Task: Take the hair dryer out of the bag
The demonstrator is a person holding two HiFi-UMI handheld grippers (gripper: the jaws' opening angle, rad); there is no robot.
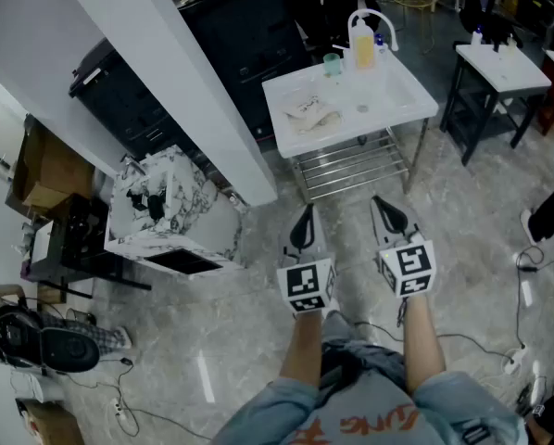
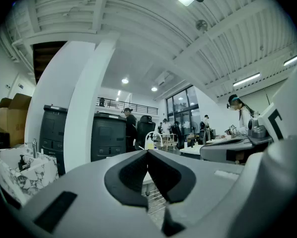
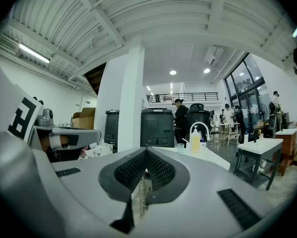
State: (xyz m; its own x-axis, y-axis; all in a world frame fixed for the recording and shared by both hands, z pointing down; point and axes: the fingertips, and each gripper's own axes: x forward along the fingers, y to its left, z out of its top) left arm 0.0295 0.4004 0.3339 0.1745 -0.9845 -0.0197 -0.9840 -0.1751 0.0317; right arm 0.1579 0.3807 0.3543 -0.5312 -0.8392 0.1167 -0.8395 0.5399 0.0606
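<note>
1. The grey left tongs (image 1: 304, 219) and grey right tongs (image 1: 386, 209) are pressed together, empty, level over the glossy floor (image 1: 240, 341), probably awaiting the start.
2. No hair dryer or bag is visible.

The right gripper (image 3: 147, 151) has its two dark pads pressed together, with nothing between them. Just behind them stands a white table (image 3: 215, 158) that carries a yellow bottle (image 3: 195, 145), a curved white faucet (image 3: 203, 128) and a small cup (image 3: 181, 145). At the left edge the left gripper (image 3: 91, 132) shows. Further away rise a white pillar (image 3: 131, 103) and dark cabinets (image 3: 157, 128), with a person (image 3: 181, 120) in dark clothes beside them. At the right stands a small white table (image 3: 262, 145) on dark legs.
</note>
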